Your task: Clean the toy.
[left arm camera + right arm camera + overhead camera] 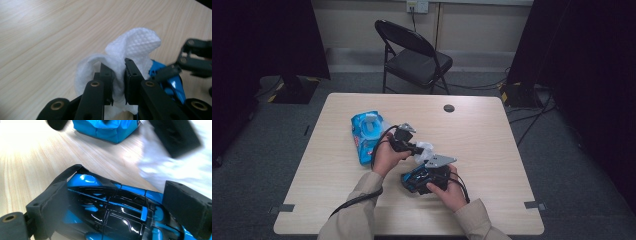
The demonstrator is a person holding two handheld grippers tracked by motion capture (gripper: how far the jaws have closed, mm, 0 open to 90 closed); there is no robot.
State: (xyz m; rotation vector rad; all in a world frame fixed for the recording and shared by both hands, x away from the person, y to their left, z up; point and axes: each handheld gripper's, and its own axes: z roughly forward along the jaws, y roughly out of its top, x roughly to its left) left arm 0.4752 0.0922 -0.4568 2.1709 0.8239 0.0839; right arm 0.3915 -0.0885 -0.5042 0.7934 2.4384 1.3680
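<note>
While the right gripper [422, 181] clamps its jaws across the blue-and-black toy car [120, 212] near the middle of the tabletop's near edge, holding it off the wood so its glossy body faces up, the left gripper [117, 75] has its jaws nearly closed on a bunched white wipe [130, 50] just beside the car, seemingly ready to rub it clean. A blue wipes pack [366, 131] lies toward the tabletop's [482, 130] left side, within easy reach for another sheet.
</note>
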